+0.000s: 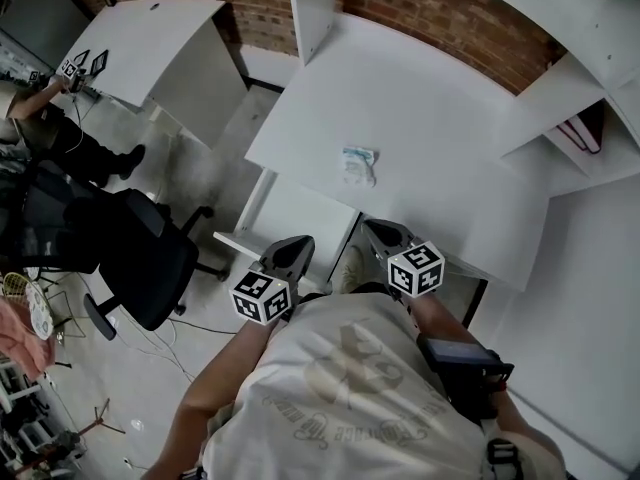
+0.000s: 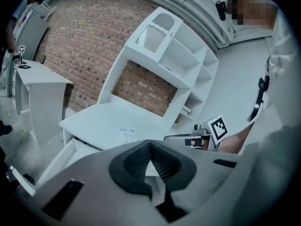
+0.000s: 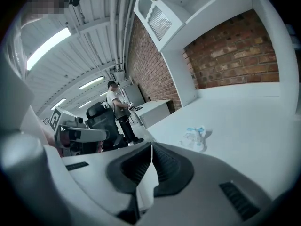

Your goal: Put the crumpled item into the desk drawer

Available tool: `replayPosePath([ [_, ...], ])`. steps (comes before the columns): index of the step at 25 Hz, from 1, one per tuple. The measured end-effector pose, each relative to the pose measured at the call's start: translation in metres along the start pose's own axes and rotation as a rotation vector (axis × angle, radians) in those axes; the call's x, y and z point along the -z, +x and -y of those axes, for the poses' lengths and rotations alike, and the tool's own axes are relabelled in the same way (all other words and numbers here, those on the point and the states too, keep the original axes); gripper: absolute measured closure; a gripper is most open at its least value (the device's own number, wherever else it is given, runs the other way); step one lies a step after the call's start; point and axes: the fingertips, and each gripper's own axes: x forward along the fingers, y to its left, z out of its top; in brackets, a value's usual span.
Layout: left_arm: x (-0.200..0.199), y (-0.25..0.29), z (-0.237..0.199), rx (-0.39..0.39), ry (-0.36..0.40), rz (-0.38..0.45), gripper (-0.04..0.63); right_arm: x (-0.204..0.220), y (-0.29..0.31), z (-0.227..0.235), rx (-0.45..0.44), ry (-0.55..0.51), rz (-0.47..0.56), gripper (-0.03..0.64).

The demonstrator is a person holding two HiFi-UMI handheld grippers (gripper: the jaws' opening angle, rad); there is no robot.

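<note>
The crumpled item (image 1: 359, 164), a pale blue-and-white wad, lies on the white desk (image 1: 450, 138) near its front edge. It also shows as the crumpled item (image 2: 128, 134) in the left gripper view and the crumpled item (image 3: 194, 138) in the right gripper view. Below the desk's front edge the drawer (image 1: 300, 213) stands pulled out, also visible as the drawer (image 2: 61, 157). My left gripper (image 1: 297, 245) hovers over the drawer, shut and empty. My right gripper (image 1: 379, 231) sits at the desk edge, short of the wad, shut and empty.
A black office chair (image 1: 140, 253) stands on the floor to the left. A second white desk (image 1: 160, 48) is at the far left, with a person (image 3: 116, 108) working at it. White shelving (image 2: 178, 65) rises behind the desk against the brick wall.
</note>
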Motion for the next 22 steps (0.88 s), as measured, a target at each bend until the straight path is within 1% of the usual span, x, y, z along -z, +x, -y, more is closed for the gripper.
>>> replayPosePath([
  [5, -0.001, 0.012, -0.002, -0.005, -0.012, -0.022, 0.575, -0.001, 0.012, 0.017, -0.023, -0.012, -0.033, 0.592],
  [7, 0.000, 0.014, -0.005, -0.013, -0.023, -0.029, 0.575, 0.001, 0.020, 0.023, -0.018, -0.031, -0.061, 0.592],
  [11, -0.006, 0.026, -0.022, -0.031, -0.032, -0.031, 0.575, -0.007, 0.040, 0.041, 0.004, -0.076, -0.082, 0.591],
  [16, -0.001, 0.031, -0.026, -0.067, -0.073, -0.039, 0.575, -0.008, 0.051, 0.055, -0.002, -0.112, -0.128, 0.587],
  [17, 0.000, 0.033, -0.028, -0.073, -0.080, -0.040, 0.575, -0.008, 0.055, 0.058, -0.003, -0.118, -0.135, 0.578],
  [18, 0.001, 0.035, -0.029, -0.078, -0.087, -0.040, 0.575, -0.009, 0.058, 0.061, -0.003, -0.124, -0.143, 0.553],
  [19, 0.001, 0.036, -0.030, -0.083, -0.094, -0.041, 0.575, -0.010, 0.062, 0.065, -0.003, -0.131, -0.151, 0.511],
  [22, 0.001, 0.041, -0.034, -0.094, -0.110, -0.042, 0.575, -0.014, 0.072, 0.074, 0.000, -0.157, -0.171, 0.483],
])
